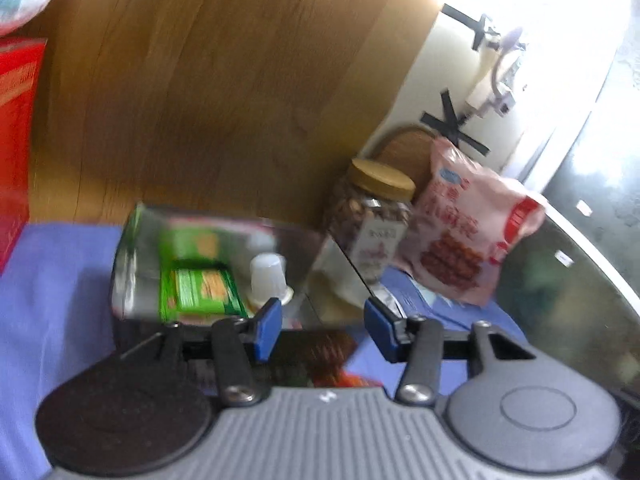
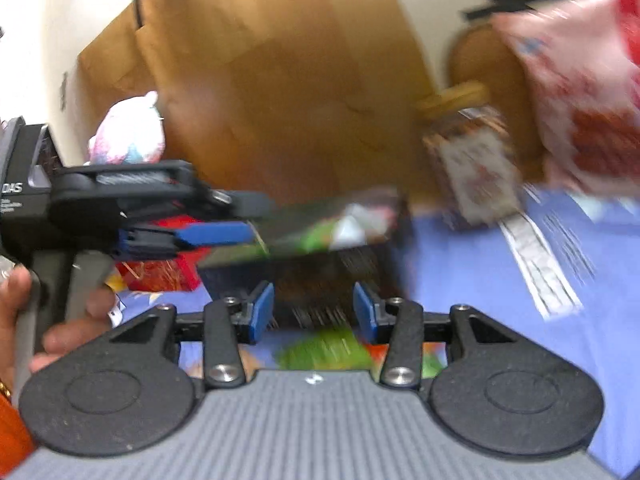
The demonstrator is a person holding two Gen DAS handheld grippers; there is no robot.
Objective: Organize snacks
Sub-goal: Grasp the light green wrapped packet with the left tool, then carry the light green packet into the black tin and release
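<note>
- The left gripper (image 1: 323,326) with blue pads is open and holds nothing.
- The right gripper (image 2: 314,314) is open too; whether its pads touch the blurry dark box is hard to tell.
- A clear plastic box (image 1: 132,256) sits on the blue cloth (image 1: 52,280).
- Inside lie a green snack pack (image 1: 200,288) and a small white cup (image 1: 268,276).
- A nut jar with a gold lid (image 1: 372,216) stands beside a pink snack bag (image 1: 468,236).

Pink snack bag (image 2: 584,92) motion-blurred, cut off by right edge.
</note>
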